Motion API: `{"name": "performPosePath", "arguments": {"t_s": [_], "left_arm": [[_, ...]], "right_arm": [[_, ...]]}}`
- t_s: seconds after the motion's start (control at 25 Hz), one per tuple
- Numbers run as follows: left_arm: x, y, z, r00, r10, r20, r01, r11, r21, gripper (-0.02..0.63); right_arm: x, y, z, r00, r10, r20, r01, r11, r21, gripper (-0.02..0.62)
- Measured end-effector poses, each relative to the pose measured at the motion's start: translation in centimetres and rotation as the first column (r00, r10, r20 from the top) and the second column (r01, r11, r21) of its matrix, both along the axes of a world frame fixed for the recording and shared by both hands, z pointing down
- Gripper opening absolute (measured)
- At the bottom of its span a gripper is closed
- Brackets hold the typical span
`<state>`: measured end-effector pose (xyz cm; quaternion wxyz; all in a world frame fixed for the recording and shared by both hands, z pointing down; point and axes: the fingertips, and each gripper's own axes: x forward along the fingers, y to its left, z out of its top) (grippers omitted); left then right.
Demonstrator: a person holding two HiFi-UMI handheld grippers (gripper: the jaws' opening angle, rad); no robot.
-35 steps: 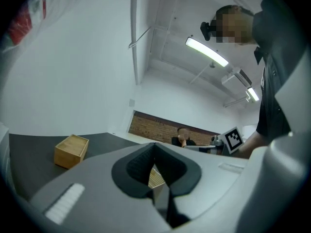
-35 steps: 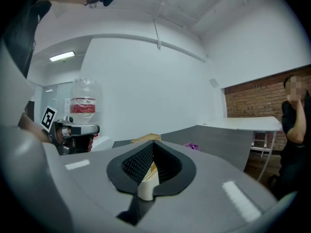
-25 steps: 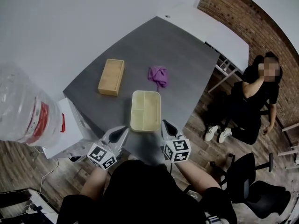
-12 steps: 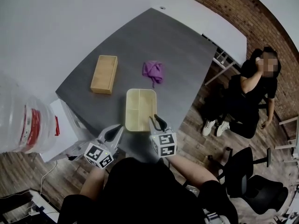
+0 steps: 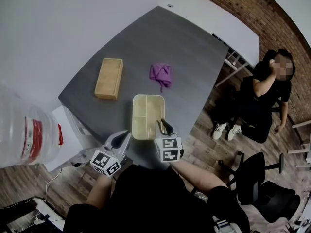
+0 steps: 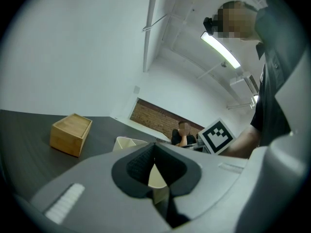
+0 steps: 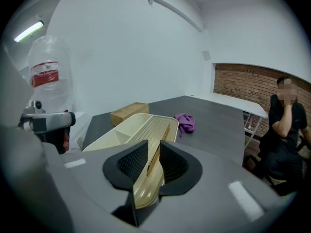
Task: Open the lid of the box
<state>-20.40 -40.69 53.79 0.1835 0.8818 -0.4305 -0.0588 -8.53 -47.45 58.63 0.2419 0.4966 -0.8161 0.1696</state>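
Note:
An open cream box (image 5: 147,115) with two compartments lies lidless near the front edge of the dark grey table (image 5: 189,57). My right gripper (image 5: 162,124) sits at the box's near right corner. In the right gripper view the jaws (image 7: 153,147) stand narrowly apart with the box's wall (image 7: 160,144) between them, shut on it. My left gripper (image 5: 125,136) hovers just off the box's near left corner, shut and holding nothing; its view shows the cream box (image 6: 127,142) ahead. A wooden box (image 5: 109,78) lies further back on the left.
A crumpled purple cloth (image 5: 161,75) lies beyond the cream box. A large water bottle (image 5: 24,130) stands left of the table. A person (image 5: 265,96) sits to the right, with an office chair (image 5: 257,178) nearer and a white desk (image 5: 218,23) behind.
My right gripper has moved left from beside the cream box onto its near right corner. The left gripper has stayed near the front left corner.

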Motion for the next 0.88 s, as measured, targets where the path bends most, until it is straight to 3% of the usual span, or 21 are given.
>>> {"name": "performPosePath", "arguments": {"t_s": [0.4, 0.88], "left_arm": [[-0.15, 0.14, 0.11, 1.000, 0.018, 0.006, -0.018, 1.000, -0.006, 0.000], [-0.38, 0.52, 0.05, 0.999, 0.036, 0.000, -0.036, 0.999, -0.006, 0.000]], "right_arm": [[0.55, -0.03, 0.66, 0.995, 0.100, -0.001, -0.100, 0.994, -0.043, 0.041], [0.97, -0.28, 0.14, 0.984, 0.162, 0.079, -0.157, 0.986, -0.058, 0.029]]}}
